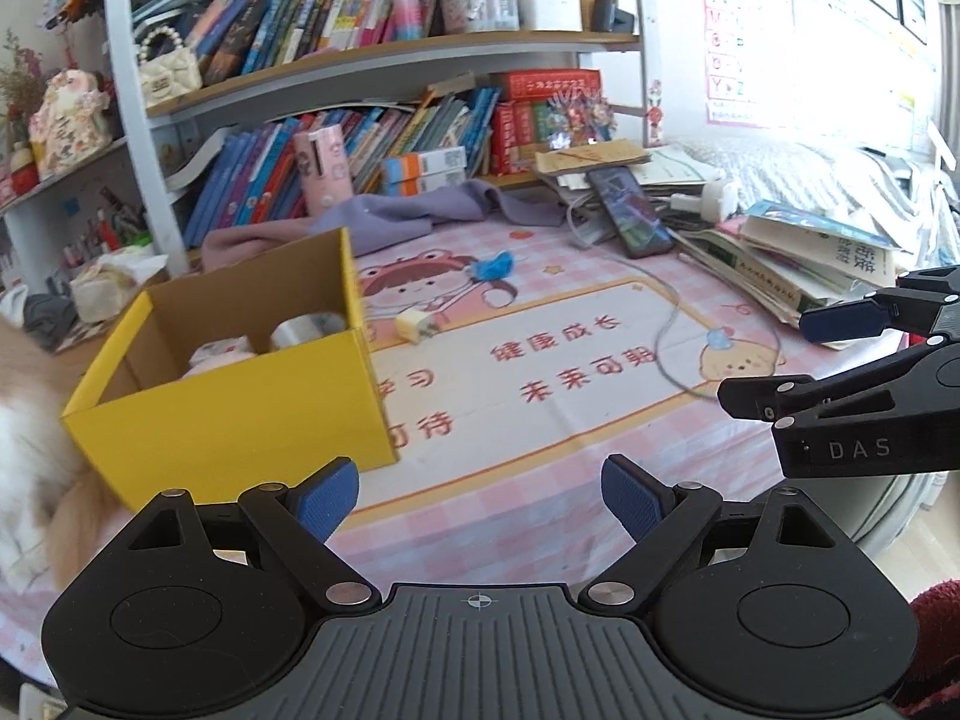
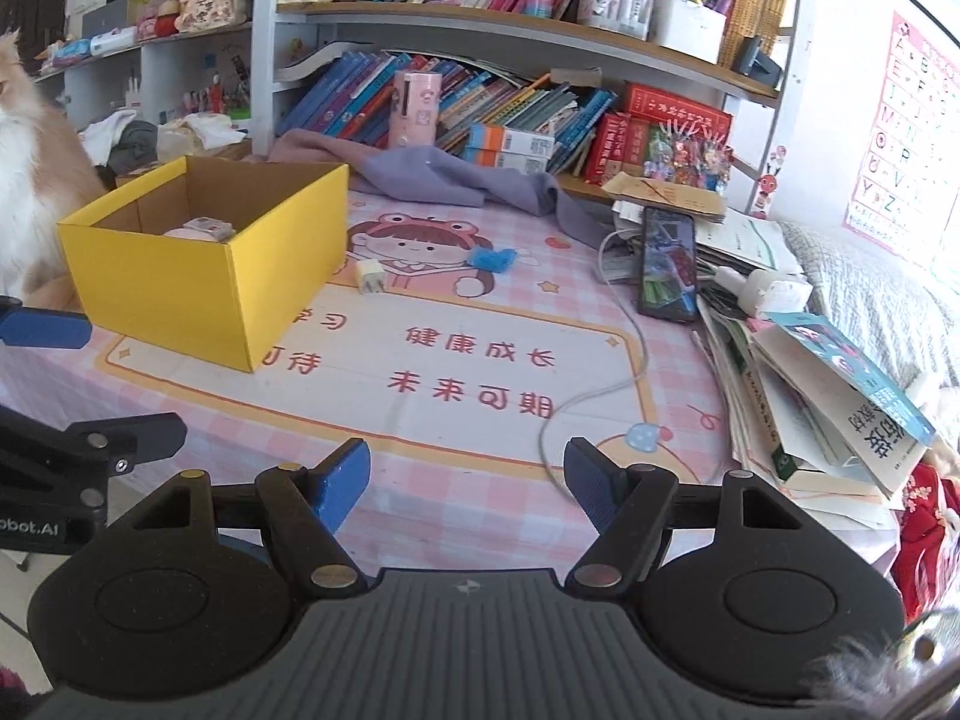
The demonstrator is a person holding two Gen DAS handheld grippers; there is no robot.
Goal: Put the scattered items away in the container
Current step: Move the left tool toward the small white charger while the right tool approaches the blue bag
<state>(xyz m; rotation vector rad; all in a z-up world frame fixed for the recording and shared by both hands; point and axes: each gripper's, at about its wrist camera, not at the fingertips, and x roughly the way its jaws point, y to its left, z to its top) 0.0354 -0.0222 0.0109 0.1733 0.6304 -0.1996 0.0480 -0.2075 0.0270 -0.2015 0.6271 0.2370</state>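
A yellow cardboard box [image 1: 252, 408] [image 2: 198, 276] stands open-topped on the pink desk mat; a tape roll [image 1: 309, 327] and a pale pink item [image 1: 219, 354] [image 2: 204, 228] lie inside. A small white charger plug [image 1: 414, 325] [image 2: 370, 277] and a blue crumpled scrap [image 1: 493, 267] [image 2: 495, 258] lie on the mat right of the box. My left gripper [image 1: 480, 498] hovers open and empty just right of the box's near corner. My right gripper [image 2: 468, 480] [image 1: 798, 354] hangs open and empty above the mat's near edge, close to a white cable [image 2: 600, 396].
A phone [image 1: 630, 213] [image 2: 667, 264] leans on a heap of books and papers [image 2: 810, 408] at the right. A purple cloth [image 2: 456, 177] lies behind the box, below crowded bookshelves [image 1: 384, 48]. An orange-and-white cat [image 2: 24, 180] sits left of the box.
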